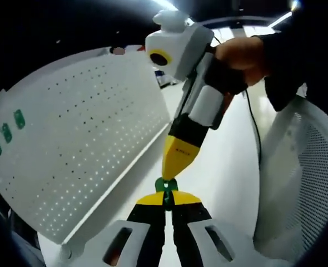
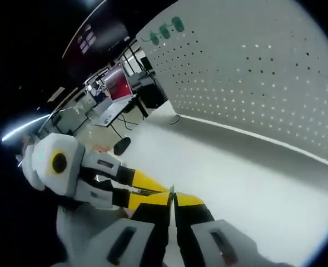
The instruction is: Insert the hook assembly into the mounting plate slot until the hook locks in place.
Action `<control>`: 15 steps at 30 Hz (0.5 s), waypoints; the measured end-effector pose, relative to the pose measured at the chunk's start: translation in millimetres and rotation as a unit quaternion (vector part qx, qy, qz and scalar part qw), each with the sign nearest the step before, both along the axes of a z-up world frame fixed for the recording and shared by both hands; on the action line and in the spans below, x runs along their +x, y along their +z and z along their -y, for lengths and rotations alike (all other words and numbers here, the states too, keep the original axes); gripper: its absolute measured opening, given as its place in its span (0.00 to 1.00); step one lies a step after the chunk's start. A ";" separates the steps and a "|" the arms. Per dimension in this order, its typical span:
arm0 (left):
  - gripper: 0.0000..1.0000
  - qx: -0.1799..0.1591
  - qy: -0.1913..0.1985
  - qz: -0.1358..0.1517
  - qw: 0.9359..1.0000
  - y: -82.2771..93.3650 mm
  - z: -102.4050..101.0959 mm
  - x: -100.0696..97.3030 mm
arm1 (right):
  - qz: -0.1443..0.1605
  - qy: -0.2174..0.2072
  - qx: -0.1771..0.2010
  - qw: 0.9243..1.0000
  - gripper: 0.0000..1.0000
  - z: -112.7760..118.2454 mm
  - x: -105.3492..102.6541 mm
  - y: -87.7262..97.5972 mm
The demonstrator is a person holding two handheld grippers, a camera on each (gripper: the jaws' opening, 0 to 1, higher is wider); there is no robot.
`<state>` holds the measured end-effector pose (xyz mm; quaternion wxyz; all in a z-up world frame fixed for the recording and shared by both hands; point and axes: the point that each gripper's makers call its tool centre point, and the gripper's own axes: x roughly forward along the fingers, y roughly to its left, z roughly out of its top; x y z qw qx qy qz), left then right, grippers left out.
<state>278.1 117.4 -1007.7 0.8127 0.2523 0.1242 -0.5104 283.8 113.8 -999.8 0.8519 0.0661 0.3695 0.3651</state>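
- In the left gripper view, the left gripper point(image 1: 168, 199) rises from the bottom edge with its yellow-tipped jaws pressed together on a small green hook point(image 1: 167, 184).
- The right gripper point(image 1: 178, 158) reaches down from the upper right of that view, a hand point(image 1: 243, 55) wrapped round its handle; its yellow tips come to a point right on the green hook, meeting the left gripper's tips there.
- Whether the right gripper's tips actually pinch the hook cannot be told from either view.
- A white pegboard point(image 1: 75, 144) stands tilted to the left of the two grippers, above a white table point(image 1: 219, 172); three green hooks point(image 1: 6, 132) hang near its far left edge.
- A white mesh chair back point(image 1: 303, 178) stands on the right.
- In the right gripper view, the right gripper's point(image 2: 172, 207) jaws stand together, with a thin sliver between the tips.
- The left gripper point(image 2: 147, 189) enters that view from the left, its yellow tips touching the right gripper's.
- The pegboard point(image 2: 253, 72) fills the upper right there, green hooks point(image 2: 165, 30) at its top corner.
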 end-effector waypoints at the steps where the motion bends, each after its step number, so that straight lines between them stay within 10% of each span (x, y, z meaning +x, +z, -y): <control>1: 0.02 -0.002 0.001 -0.001 1.000 0.5 -0.1 0.1 | 0.002 0.000 0.000 1.000 0.00 -0.2 0.0 0.5; 15: 0.02 -0.045 0.026 -0.026 0.998 12.9 -3.6 2.4 | 0.101 0.022 -0.025 0.994 0.00 -4.9 3.4 16.3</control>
